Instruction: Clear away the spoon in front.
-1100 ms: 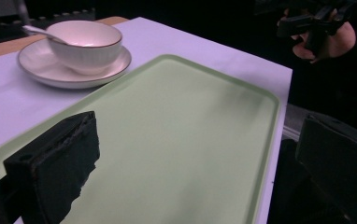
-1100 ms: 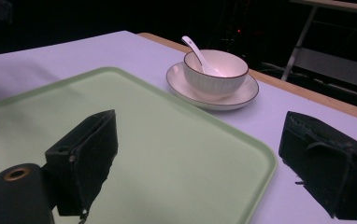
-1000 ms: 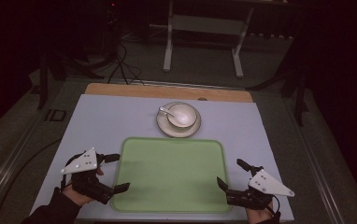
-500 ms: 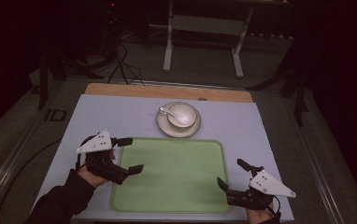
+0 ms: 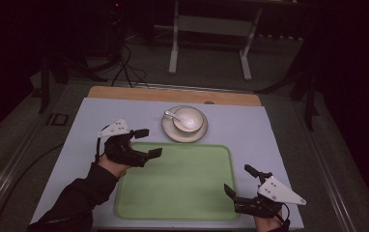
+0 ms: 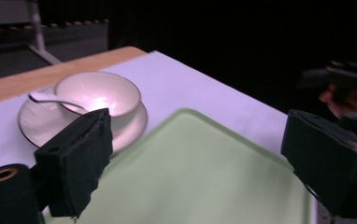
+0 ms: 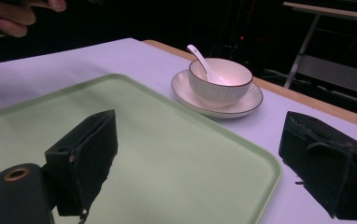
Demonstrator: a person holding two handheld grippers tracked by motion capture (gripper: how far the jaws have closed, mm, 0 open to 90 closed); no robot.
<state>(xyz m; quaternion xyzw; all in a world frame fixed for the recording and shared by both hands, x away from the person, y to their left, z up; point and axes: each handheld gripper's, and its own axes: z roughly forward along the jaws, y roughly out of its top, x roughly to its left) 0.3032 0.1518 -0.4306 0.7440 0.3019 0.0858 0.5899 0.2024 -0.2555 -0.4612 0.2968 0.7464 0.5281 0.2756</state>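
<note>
A pale green tray [image 5: 182,181] lies in the middle of the white table, seen too in the left gripper view as the tray [image 6: 190,177] and in the right gripper view as the tray [image 7: 167,154]. Behind it a white bowl [image 5: 188,119] stands on a saucer [image 5: 173,133] with a white spoon [image 5: 171,115] in it. My left gripper [image 5: 147,142] hovers open over the tray's far left corner, pointing at the bowl [image 6: 99,93]. At the tray's near right corner my right gripper [image 5: 240,180] rests open and empty, facing the bowl [image 7: 219,81].
A wooden strip [image 5: 173,94] edges the table's far side. Beyond it, on the dark floor, stand a metal frame [image 5: 209,29] and cables [image 5: 124,63]. The table's right side [image 5: 279,140] is bare.
My left gripper has travelled forward and to the right, from the tray's near left edge to above its far left corner, still open. The right gripper has stayed put.
</note>
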